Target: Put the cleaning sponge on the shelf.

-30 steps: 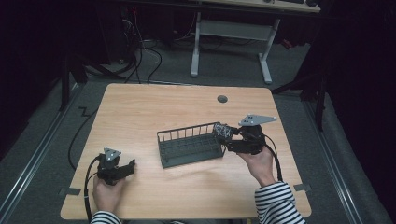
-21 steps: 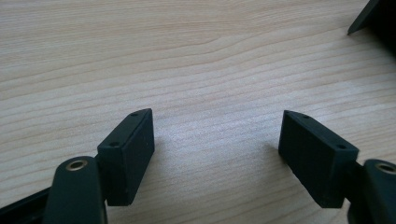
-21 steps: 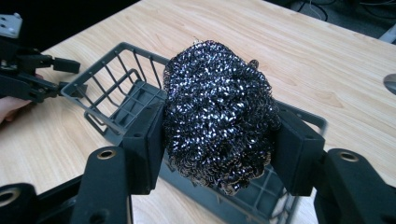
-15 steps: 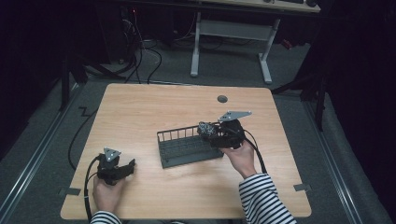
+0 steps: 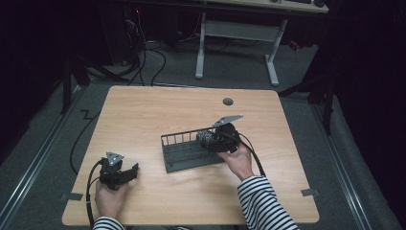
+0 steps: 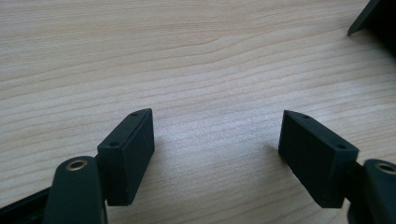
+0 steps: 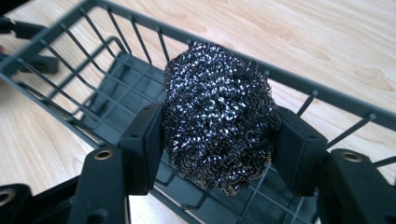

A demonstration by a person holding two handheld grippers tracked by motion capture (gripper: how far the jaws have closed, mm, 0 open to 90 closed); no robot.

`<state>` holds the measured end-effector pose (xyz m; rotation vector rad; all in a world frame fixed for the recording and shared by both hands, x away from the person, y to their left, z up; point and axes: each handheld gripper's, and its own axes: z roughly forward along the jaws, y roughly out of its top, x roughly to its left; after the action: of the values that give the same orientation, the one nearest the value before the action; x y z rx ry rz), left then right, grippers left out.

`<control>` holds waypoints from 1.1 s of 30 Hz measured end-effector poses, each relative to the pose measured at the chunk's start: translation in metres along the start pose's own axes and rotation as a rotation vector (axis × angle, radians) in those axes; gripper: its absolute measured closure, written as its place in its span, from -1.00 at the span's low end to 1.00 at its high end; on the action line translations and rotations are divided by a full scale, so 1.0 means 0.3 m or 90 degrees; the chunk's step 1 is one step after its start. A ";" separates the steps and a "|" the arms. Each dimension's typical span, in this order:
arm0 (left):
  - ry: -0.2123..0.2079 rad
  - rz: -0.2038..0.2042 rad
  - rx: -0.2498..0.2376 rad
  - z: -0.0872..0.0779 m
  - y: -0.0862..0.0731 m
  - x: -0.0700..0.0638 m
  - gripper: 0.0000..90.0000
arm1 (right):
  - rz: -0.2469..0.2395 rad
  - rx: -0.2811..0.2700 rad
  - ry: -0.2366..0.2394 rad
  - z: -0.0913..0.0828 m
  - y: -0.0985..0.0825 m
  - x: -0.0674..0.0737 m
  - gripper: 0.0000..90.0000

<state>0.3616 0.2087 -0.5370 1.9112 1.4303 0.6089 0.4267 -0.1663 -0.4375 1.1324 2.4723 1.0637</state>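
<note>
While the right hand-held gripper (image 7: 219, 140), jaws just easing apart, pinches the scourer (image 7: 218, 126) between its pads above the basket (image 7: 116, 88), lower before full release. Left hand-held gripper (image 6: 217, 149) wide open, empty, on desk (image 6: 196, 56).

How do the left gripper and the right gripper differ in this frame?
The left gripper has wide-open jaws with only bare table between them; the right gripper has a steel wool scourer between its pads, its jaws just opening. The left sits low near the table's front edge; the right reaches into the wire basket. Both have black jaws and a trailing cable.
</note>
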 end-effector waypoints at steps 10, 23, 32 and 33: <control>0.001 0.000 0.000 0.000 0.000 0.000 -0.40 | -0.006 0.011 -0.007 0.021 -0.009 -0.001 -0.26; -0.001 -0.001 0.000 0.000 0.000 0.001 -0.40 | 0.000 -0.075 -0.016 -0.131 -0.031 -0.022 -0.25; -0.002 -0.003 -0.001 0.000 0.000 0.002 -0.40 | 0.031 -0.116 -0.042 -0.238 -0.090 -0.071 -0.14; -0.002 -0.003 -0.001 0.000 0.000 0.002 -0.40 | 0.036 -0.116 -0.045 -0.248 -0.100 -0.078 -0.14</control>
<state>0.3617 0.2092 -0.5370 1.9058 1.4313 0.6038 0.3908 -0.2355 -0.4076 1.1680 2.2497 1.2142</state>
